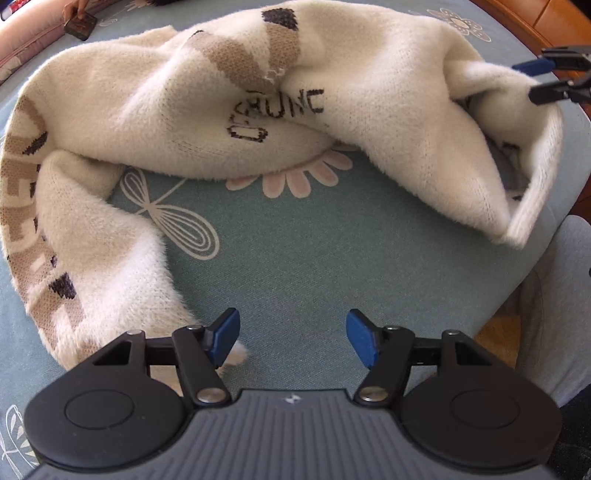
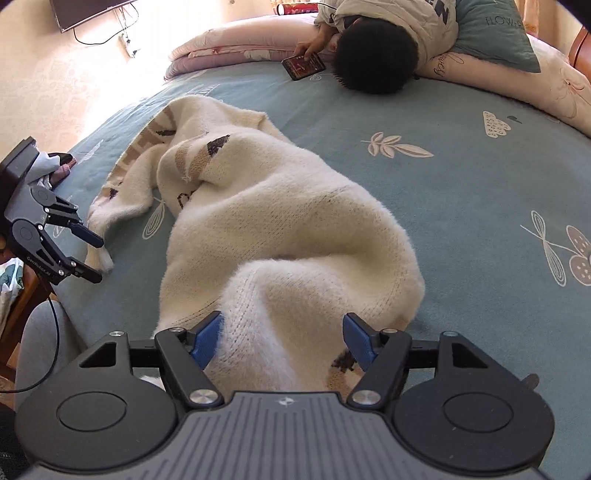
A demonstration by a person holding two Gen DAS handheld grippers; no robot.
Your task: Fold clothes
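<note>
A fluffy cream sweater (image 1: 155,103) with tan and dark knit patterns lies crumpled on the blue-green bedspread (image 1: 295,251). It also shows in the right wrist view (image 2: 280,229). My left gripper (image 1: 293,339) is open, low over the bedspread, with a sleeve end beside its left finger. It also shows in the right wrist view (image 2: 98,258). My right gripper (image 2: 282,338) is open, with a raised hump of the sweater between its jaws. It appears at the far right of the left wrist view (image 1: 535,79), at the sweater's edge.
A child (image 2: 373,55) lies at the head of the bed with a phone (image 2: 303,66), against pink quilts (image 2: 236,40) and a teal pillow (image 2: 495,33). The bed's near edge (image 1: 535,258) drops off at right. A wooden headboard (image 1: 535,18) stands behind.
</note>
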